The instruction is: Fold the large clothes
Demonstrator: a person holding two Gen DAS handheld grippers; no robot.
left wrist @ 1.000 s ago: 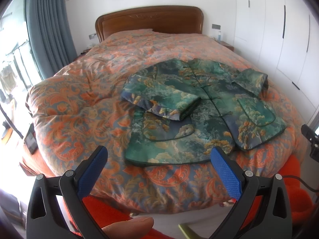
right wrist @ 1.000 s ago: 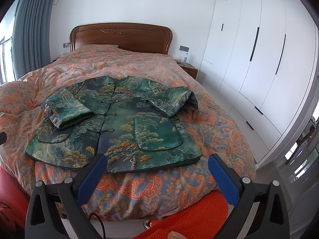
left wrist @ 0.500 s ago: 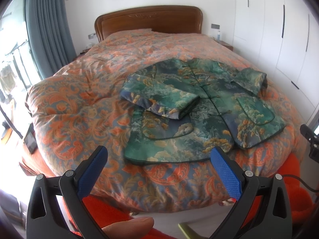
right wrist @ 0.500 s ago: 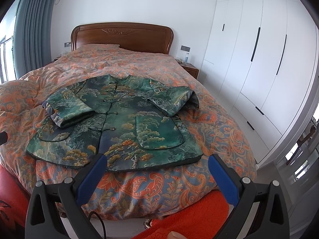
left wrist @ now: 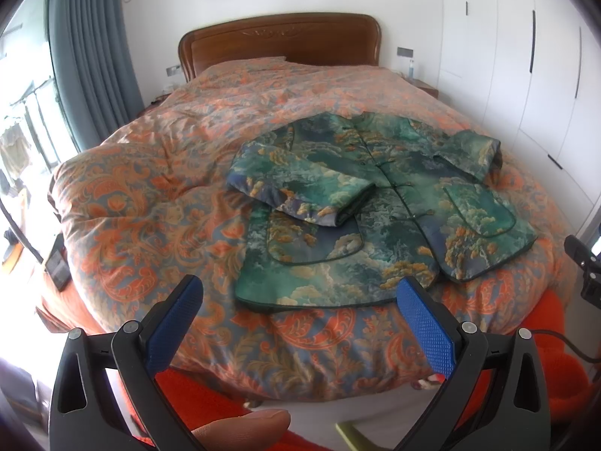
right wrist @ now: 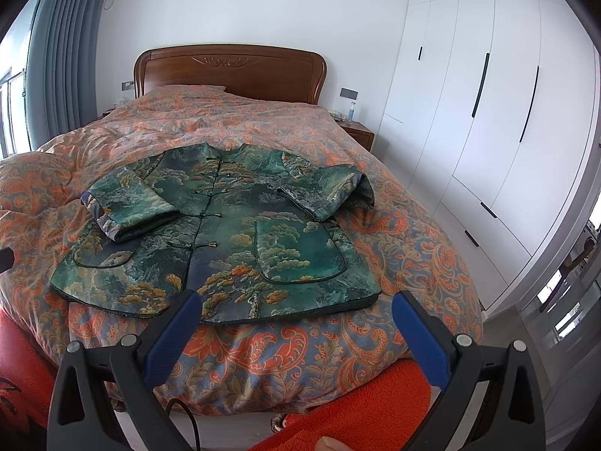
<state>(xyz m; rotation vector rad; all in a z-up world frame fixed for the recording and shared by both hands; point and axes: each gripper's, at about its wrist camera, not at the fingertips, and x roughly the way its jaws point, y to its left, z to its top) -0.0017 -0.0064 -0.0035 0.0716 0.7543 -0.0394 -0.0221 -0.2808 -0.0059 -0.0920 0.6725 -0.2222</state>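
With the green jacket (left wrist: 379,203) lying flat on the bed (left wrist: 157,195), sleeves folded in, both the left gripper (left wrist: 300,323) and right gripper (right wrist: 293,329), fingers wide apart and empty, should each pinch a hem corner squarely, then fold toward the collar.

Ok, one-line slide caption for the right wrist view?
Open right tool poised above a green patterned jacket, sleeves folded in, on an orange paisley quilt.

Beyond the wide-spread blue fingers (left wrist: 176,319) of the left gripper (left wrist: 300,293), a green patterned jacket (left wrist: 375,203) lies flat on the orange quilt (left wrist: 157,195), both sleeves folded across its front.
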